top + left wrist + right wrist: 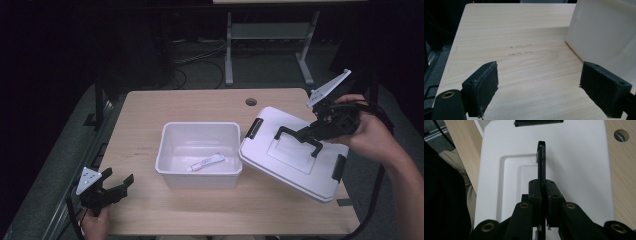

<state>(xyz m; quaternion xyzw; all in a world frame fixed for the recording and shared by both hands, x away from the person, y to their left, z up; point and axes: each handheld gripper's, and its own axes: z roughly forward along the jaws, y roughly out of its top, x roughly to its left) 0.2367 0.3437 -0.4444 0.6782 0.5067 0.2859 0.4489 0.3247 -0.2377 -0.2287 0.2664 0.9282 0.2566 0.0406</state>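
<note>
White lid (295,155) was held tilted by black handle (299,139), right gripper (320,129) clamped on it, near bench's right edge, touching open bin (199,150). Left gripper (112,186) spread, idle at front-left corner. Thin grip judged risky: lid could swing, slip.

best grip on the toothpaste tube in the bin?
Take the toothpaste tube across its narrow width at mid-body, coming straight down from above: it lies flat on the floor of the open white bin, whose walls block any side approach.
</note>
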